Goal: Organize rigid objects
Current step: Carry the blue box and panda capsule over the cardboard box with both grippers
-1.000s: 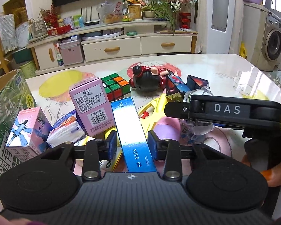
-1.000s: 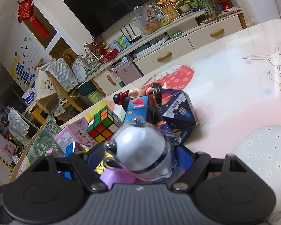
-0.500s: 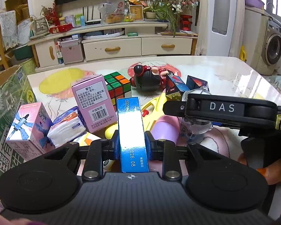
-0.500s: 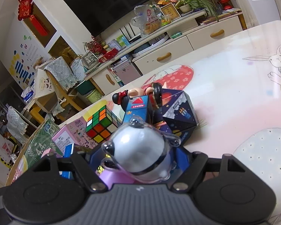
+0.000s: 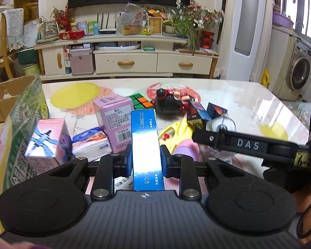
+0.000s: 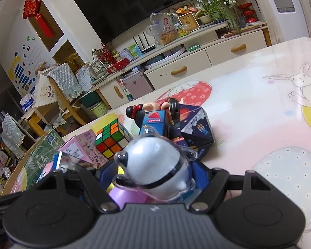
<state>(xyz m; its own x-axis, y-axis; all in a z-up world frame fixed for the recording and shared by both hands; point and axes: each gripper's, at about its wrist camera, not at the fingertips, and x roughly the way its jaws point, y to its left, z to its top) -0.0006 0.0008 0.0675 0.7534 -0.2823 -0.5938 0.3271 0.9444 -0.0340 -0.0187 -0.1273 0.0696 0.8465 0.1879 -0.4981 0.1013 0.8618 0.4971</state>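
My left gripper (image 5: 146, 162) is shut on a long blue box (image 5: 145, 141), which points away from me above the pile of objects. My right gripper (image 6: 153, 172) is shut on a clear panda-shaped capsule toy (image 6: 153, 159) with a purple base, its blue pads (image 6: 198, 171) against the toy's sides. In the left wrist view the right gripper's finger (image 5: 209, 138) reaches in from the right, with the panda toy (image 5: 220, 124) at its tip. Both are low over the table (image 6: 259, 114).
Piled on the table are a Rubik's cube (image 6: 111, 141), a pink box (image 5: 116, 120), a pink carton (image 5: 49, 141), a tissue pack (image 5: 91, 143), a doll (image 5: 170, 103), a dark space-print cube (image 6: 197, 132) and a yellow toy (image 5: 176, 132). A cardboard box (image 5: 20, 124) stands at the left.
The left jaws closed onto the blue box and raised it; it now points straight ahead. The right gripper kept the panda toy and hardly moved.
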